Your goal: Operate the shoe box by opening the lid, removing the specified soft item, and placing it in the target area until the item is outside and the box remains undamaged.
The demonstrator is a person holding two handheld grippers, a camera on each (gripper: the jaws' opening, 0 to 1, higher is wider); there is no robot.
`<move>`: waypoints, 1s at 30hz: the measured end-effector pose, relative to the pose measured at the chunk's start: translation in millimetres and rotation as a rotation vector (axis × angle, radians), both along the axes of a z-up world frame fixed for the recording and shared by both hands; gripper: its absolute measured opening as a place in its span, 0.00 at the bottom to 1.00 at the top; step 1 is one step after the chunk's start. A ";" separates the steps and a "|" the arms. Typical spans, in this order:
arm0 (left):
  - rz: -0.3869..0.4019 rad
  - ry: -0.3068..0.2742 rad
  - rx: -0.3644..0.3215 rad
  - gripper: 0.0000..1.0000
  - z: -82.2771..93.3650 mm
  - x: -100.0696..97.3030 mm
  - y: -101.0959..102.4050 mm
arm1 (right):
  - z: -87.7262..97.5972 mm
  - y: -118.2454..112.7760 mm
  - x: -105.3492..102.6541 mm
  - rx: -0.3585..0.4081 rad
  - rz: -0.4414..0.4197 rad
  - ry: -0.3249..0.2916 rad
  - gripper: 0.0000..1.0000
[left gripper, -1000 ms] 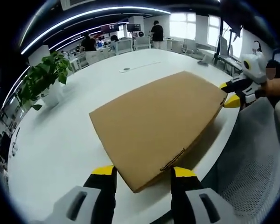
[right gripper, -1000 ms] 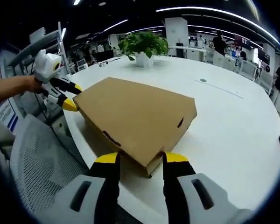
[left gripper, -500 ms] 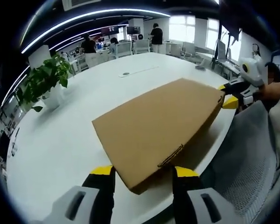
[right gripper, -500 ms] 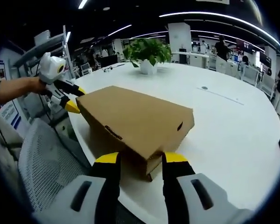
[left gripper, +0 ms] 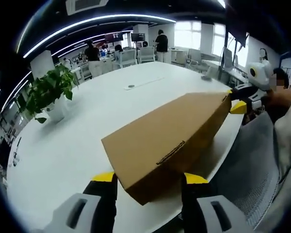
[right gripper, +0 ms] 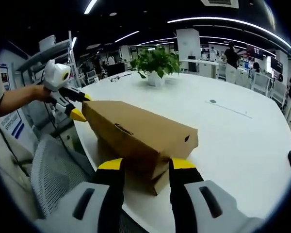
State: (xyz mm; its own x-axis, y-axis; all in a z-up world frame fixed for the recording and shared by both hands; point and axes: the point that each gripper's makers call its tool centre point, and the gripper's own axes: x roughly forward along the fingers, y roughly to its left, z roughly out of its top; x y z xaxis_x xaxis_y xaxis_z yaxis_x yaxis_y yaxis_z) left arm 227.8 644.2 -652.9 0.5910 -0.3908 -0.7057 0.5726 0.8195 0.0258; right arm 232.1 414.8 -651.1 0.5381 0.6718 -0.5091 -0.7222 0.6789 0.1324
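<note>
Big round white table carried a flat brown cardboard shoe box, lid tipped up. Left gripper and right gripper each straddled a near corner, jaws apart. Uneven lifting might tear the flap.

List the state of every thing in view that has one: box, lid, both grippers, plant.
shoe box: on the white table, base resting at the table edge.
lid: partly raised on the near side, not fully open.
left gripper: open, jaws on either side of a lid corner.
right gripper: open, jaws on either side of the opposite lid corner.
plant: upright in a white pot.
</note>
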 end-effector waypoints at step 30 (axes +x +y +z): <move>0.072 -0.206 -0.008 0.39 52.0 59.7 12.0 | 57.9 3.8 49.8 0.007 0.002 -0.153 0.34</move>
State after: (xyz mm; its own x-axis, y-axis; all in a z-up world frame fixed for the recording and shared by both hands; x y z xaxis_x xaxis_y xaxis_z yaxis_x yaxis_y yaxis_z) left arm 287.5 656.2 -600.9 0.7489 -0.3477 -0.5641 0.4962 0.8585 0.1296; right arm 281.9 418.6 -593.2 0.6079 0.6760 -0.4165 -0.7357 0.6768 0.0249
